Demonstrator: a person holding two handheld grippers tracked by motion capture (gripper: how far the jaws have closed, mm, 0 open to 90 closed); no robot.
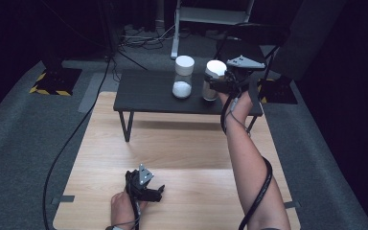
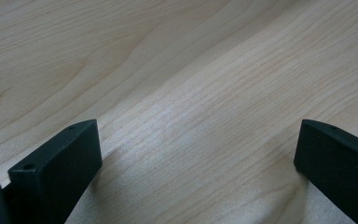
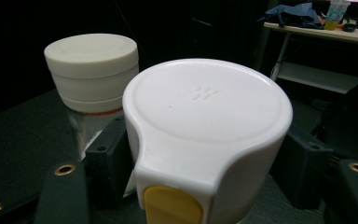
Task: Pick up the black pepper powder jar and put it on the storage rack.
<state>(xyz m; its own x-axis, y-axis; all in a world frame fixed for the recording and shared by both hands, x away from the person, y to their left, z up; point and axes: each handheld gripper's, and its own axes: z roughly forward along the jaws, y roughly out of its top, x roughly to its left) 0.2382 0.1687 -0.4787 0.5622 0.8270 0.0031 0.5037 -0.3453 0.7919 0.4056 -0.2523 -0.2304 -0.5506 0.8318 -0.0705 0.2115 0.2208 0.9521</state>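
wooden tabletop (image 1: 172, 158): light, wide, and bare across its middle, giving open room between the two hands; its near edge runs along the bottom of the high view, and grey carpet lies beyond its side edges; dark low table (image 1: 143, 91): stands on the far part of the wooden tabletop, long edge facing the person, with free surface at its left half; both jars sit at its right half, the right one close to the front edge; right forearm (image 1: 249, 158): reaches diagonally from the near right corner up to the low table, with a cable wound around it; left jar (image 1: 183, 76): clear, upright, white lid on, white powder in the bottom, standing just beside the held jar and apart from it; held jar (image 1: 213, 80): white-lidded and upright on the low table; right tongs (image 1: 215, 84): clamped on the held jar just below its lid, one black jaw on each side; left tongs (image 1: 159, 191): resting low on the wooden tabletop near the front edge, jaws wide apart, nothing between them.

view differences: the right gripper view gives the lid (image 3: 205, 107) of the held jar close up, round, with a yellow tab (image 3: 172, 205) on its near side, and a desk in the dark background; the left gripper view gives bare wood grain between the jaws; the high view gives the layout of both tables.
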